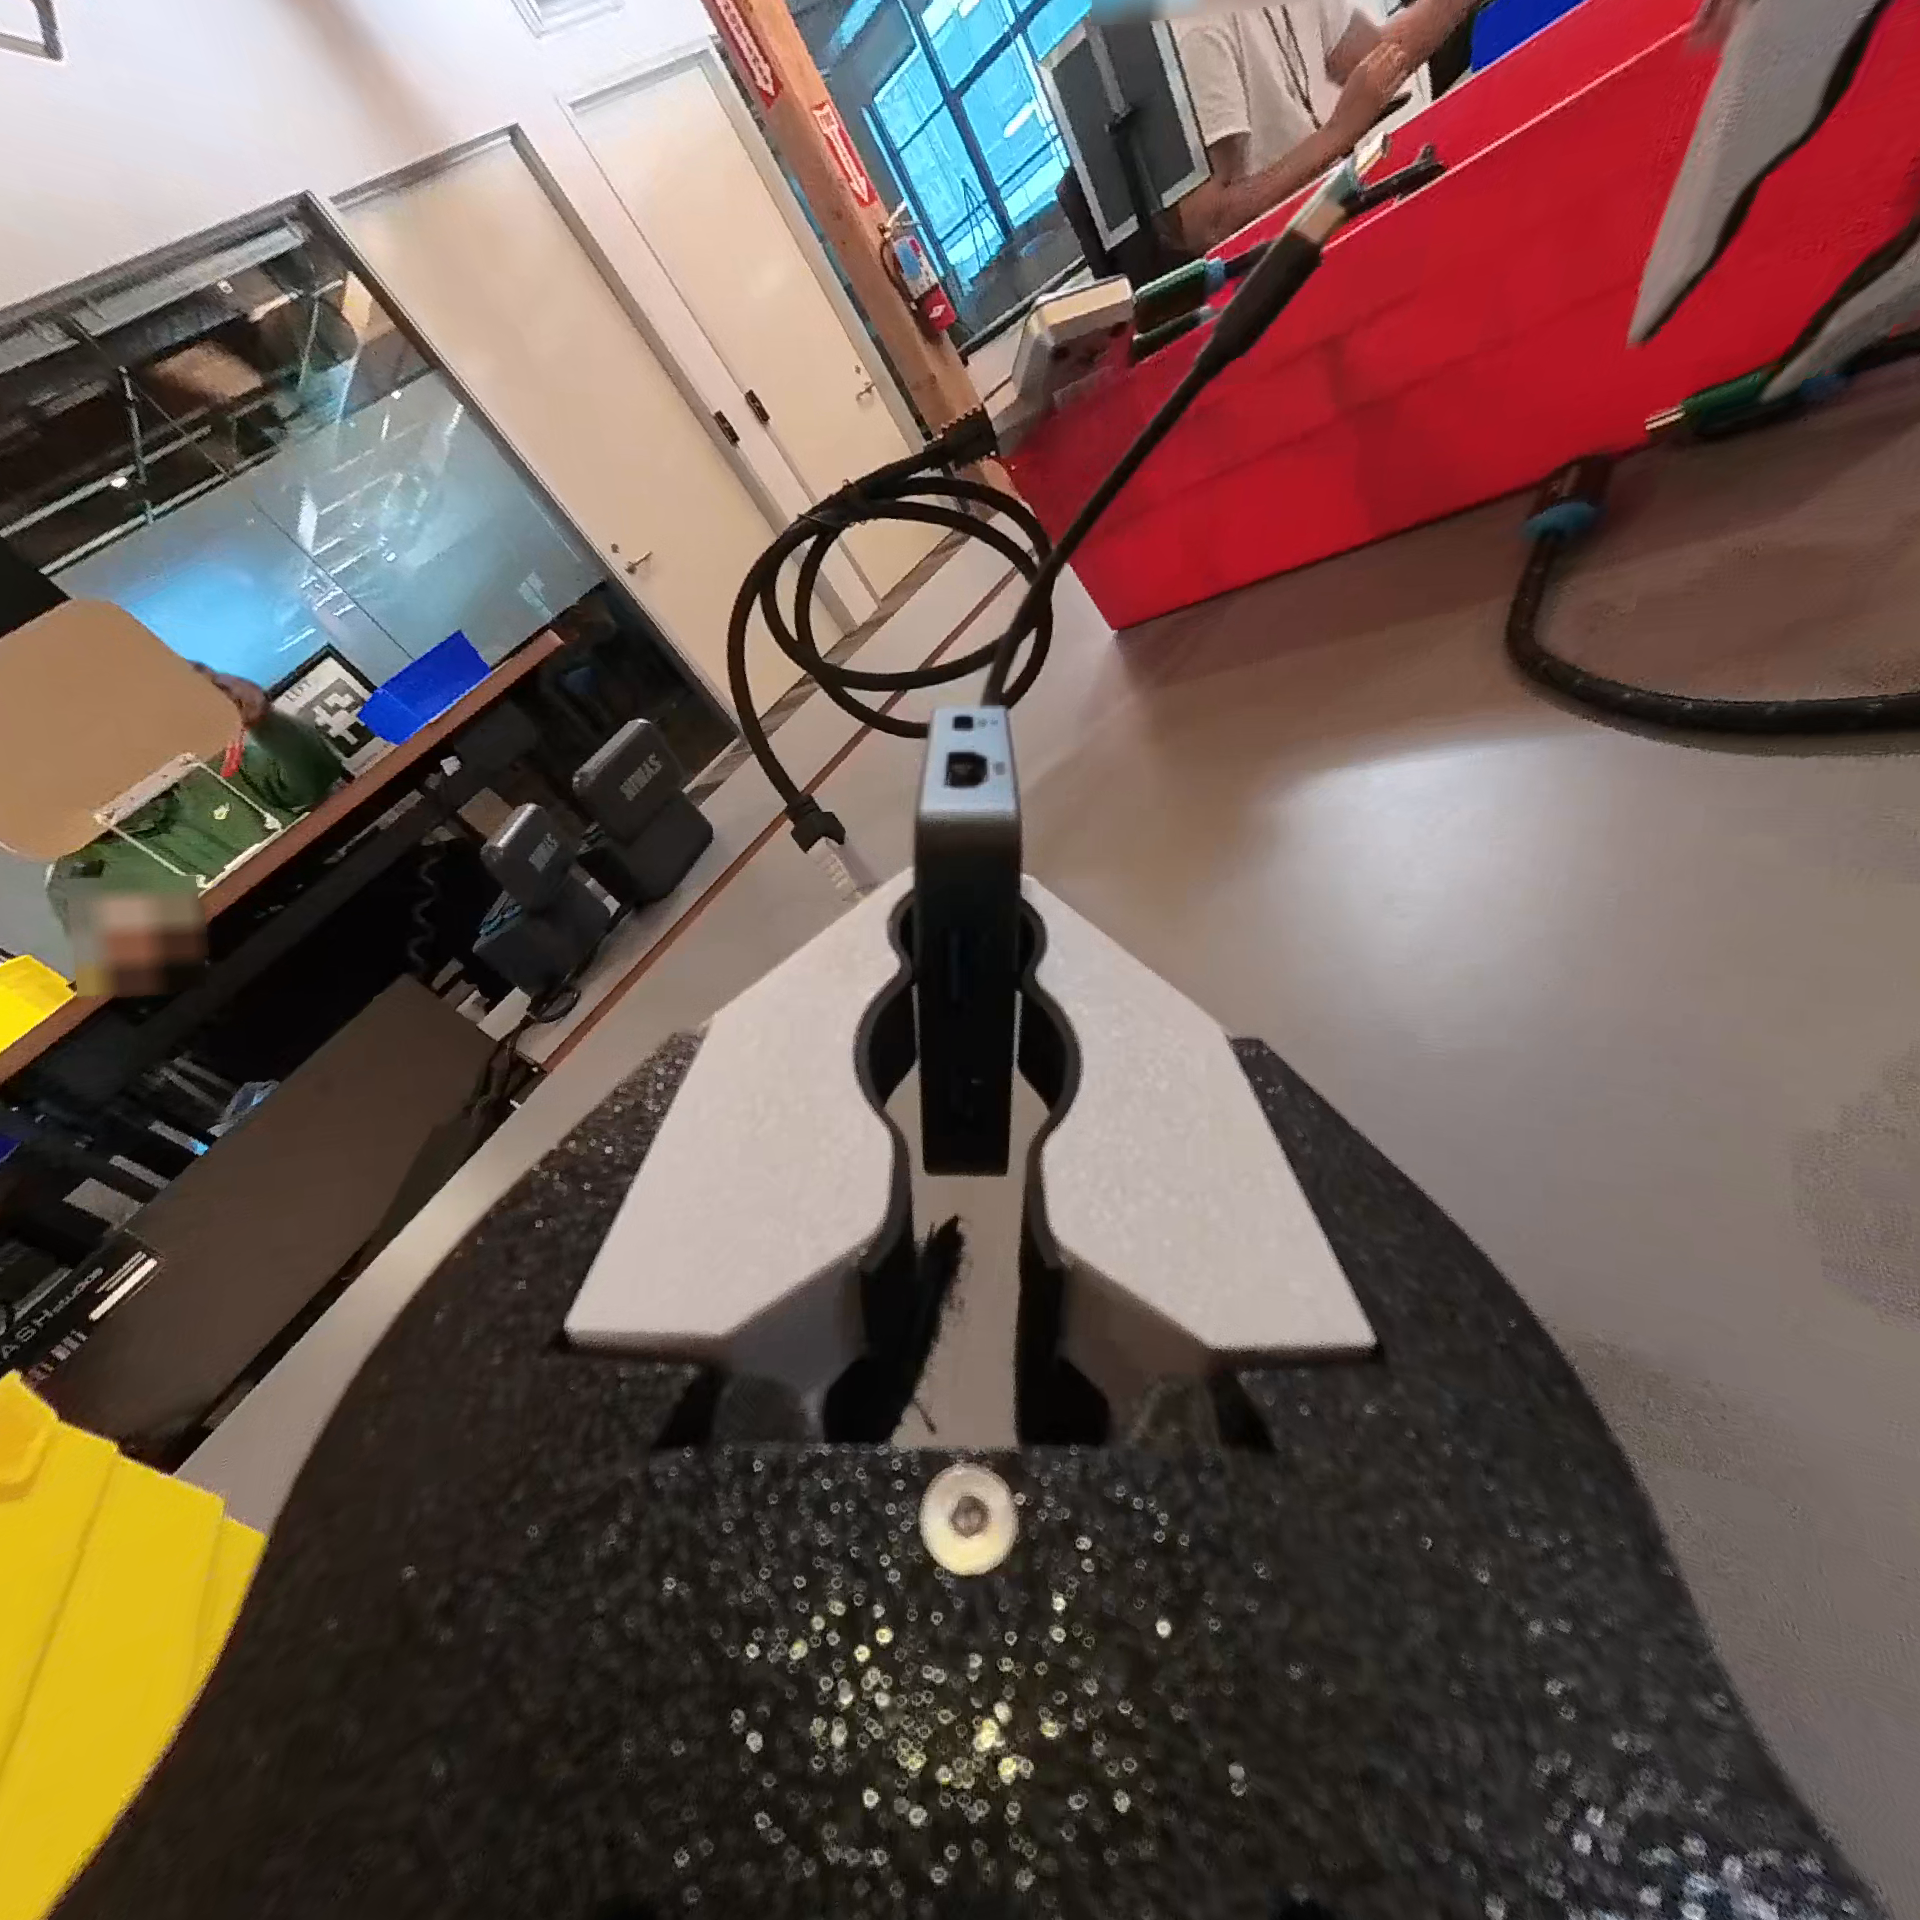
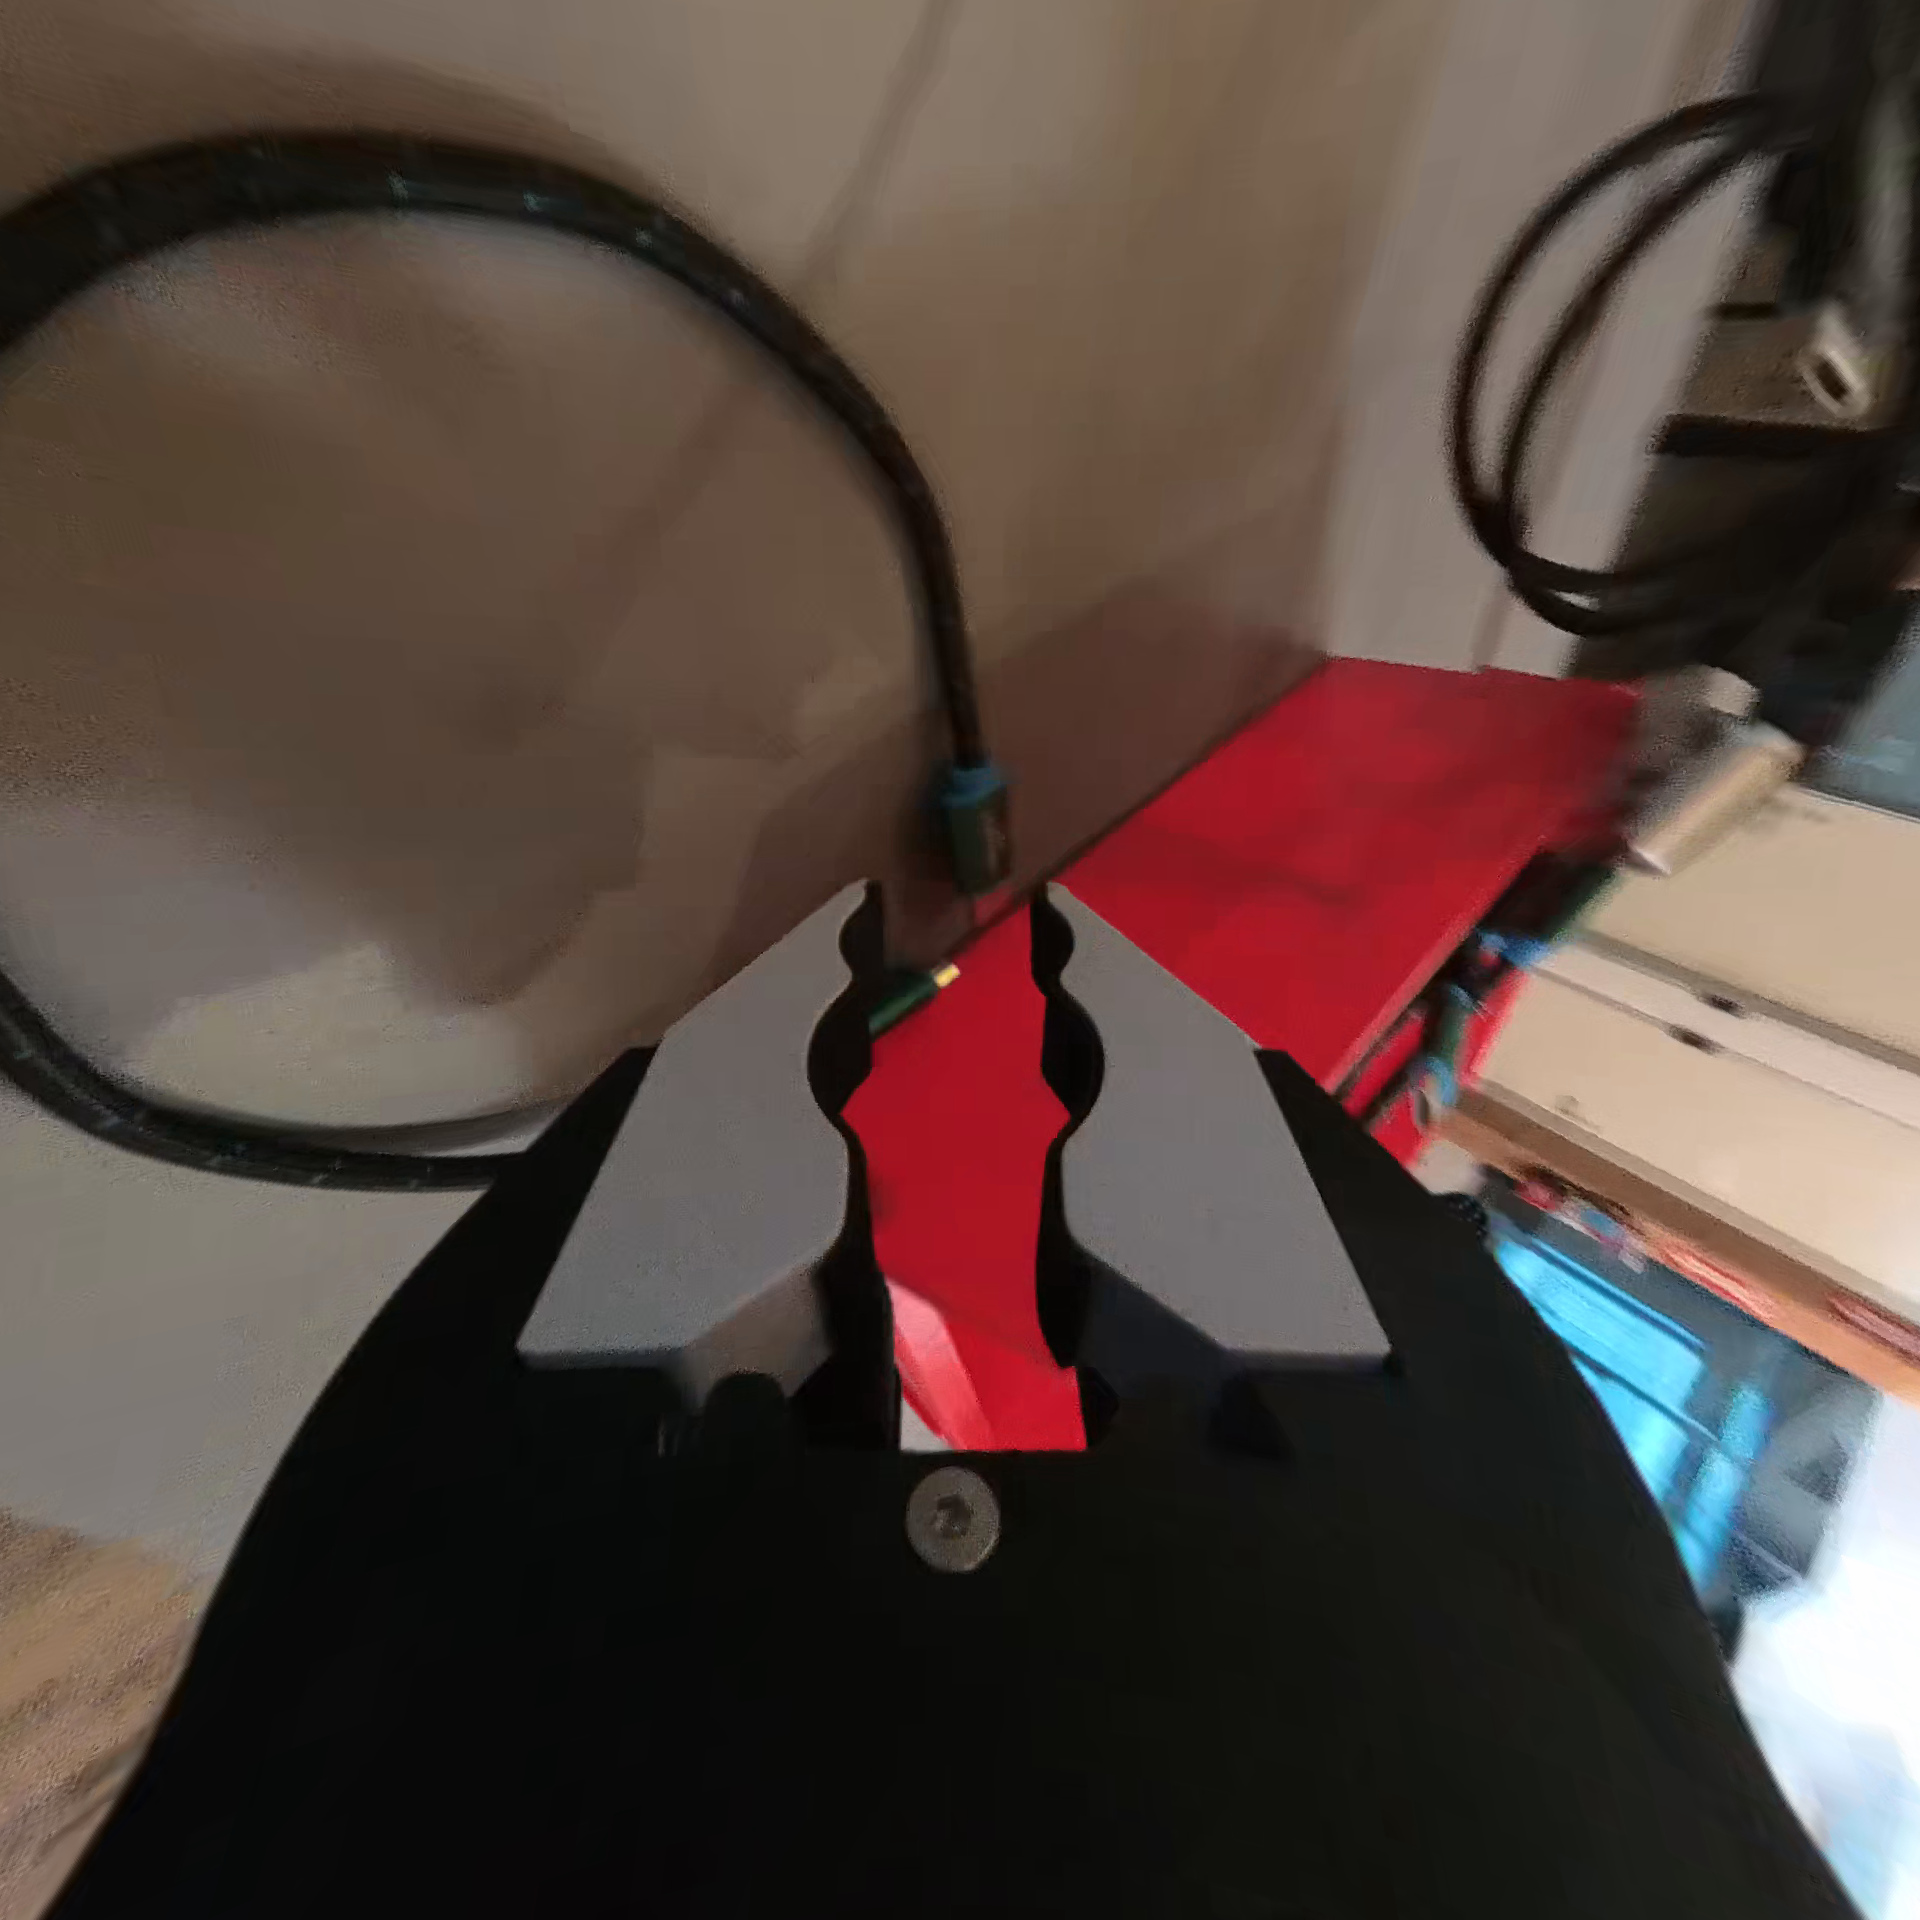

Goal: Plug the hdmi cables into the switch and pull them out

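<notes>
My left gripper point(image 1: 966, 906) is shut on a grey HDMI switch point(image 1: 964, 831), held on edge above the table with a port facing me. A thin black cable point(image 1: 1132, 436) rises from the switch's far end to a silver plug point(image 1: 1328, 213) in the air. A thick braided HDMI cable point(image 1: 1621, 696) with a blue-collared plug point(image 1: 1569, 499) lies on the table to the right. My right gripper point(image 2: 958, 899) is open and empty, just short of that braided cable's plug point(image 2: 971, 831). A second plug with a gold tip point(image 2: 920, 985) lies by its left finger. The right wrist view is blurred.
A red box point(image 1: 1403, 416) stands on the grey table point(image 1: 1351, 935) beyond the cables, with small green parts along its top. A coil of thin black cable point(image 1: 883, 613) hangs past the switch. A yellow bin point(image 1: 94, 1621) is at the lower left. People sit at desks behind. Across from one pair of fingers to the other is roughly 25 centimeters.
</notes>
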